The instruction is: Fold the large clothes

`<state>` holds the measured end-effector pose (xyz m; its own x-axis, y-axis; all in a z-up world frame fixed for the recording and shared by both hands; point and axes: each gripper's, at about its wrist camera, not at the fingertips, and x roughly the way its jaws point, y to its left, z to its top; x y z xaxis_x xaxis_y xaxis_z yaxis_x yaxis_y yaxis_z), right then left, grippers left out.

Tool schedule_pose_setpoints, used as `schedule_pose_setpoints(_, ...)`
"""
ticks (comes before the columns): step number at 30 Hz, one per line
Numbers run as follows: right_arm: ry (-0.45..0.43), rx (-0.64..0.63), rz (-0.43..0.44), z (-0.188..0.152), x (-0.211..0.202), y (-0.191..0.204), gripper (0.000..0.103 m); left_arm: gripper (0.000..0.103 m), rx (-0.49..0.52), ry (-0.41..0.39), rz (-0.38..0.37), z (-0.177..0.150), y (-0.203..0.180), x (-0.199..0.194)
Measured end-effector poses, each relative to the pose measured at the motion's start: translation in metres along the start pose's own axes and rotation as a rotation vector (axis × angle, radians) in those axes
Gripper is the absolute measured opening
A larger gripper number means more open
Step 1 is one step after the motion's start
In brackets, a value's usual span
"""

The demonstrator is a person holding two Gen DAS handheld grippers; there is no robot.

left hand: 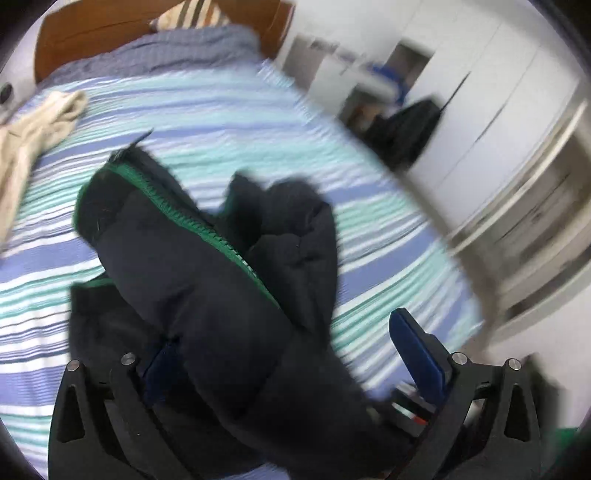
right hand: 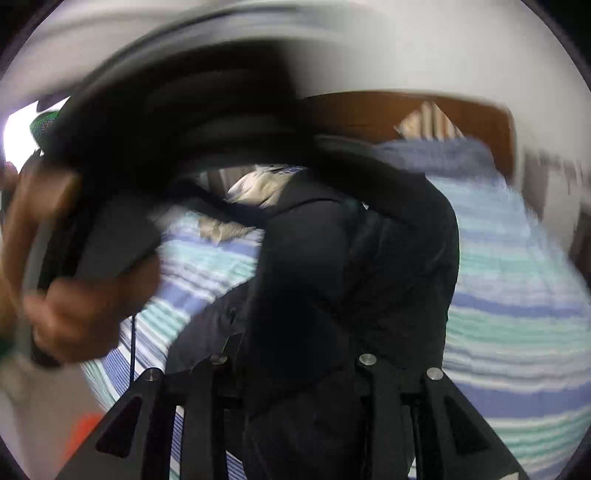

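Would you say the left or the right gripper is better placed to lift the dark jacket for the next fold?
Probably right: the right gripper seems closed on the dark jacket, while the left gripper stands wide open, fabric merely draped between its fingers.

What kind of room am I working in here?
Most likely a bedroom. A bed with a striped blue and green sheet fills the view, with a wooden headboard and a striped pillow at its far end. White wardrobe doors stand alongside.

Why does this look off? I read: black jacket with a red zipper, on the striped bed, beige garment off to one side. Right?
One thing is wrong: the zipper on the black jacket is green, not red, as the left wrist view shows. The rest holds: it lies on the striped bed, beige garment off to one side.
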<state>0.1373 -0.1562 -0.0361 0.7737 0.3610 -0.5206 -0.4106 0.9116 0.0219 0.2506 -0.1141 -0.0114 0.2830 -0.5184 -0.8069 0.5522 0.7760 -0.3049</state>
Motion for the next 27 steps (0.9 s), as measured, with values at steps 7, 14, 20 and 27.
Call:
schedule_pose_setpoints(7,-0.004,-0.030,0.212,-0.019,-0.028,0.012,0.038,0.042,-0.076,0.024,0.055,-0.017,0.032,0.020)
schedule_pose_setpoints(14,-0.050,0.257,0.182,-0.023,-0.061,-0.093,0.042,0.044,-0.107,0.007,0.036,-0.029,0.093,-0.003)
schedule_pose_setpoints(20,0.001,0.206,0.291,-0.011,-0.005,-0.084,0.032,0.050,-0.134,-0.010,0.053,-0.050,0.116,-0.002)
schedule_pose_setpoints(27,0.267,0.114,0.317,-0.042,0.093,-0.004,0.029,0.062,-0.328,0.037,0.100,-0.081,0.181,0.008)
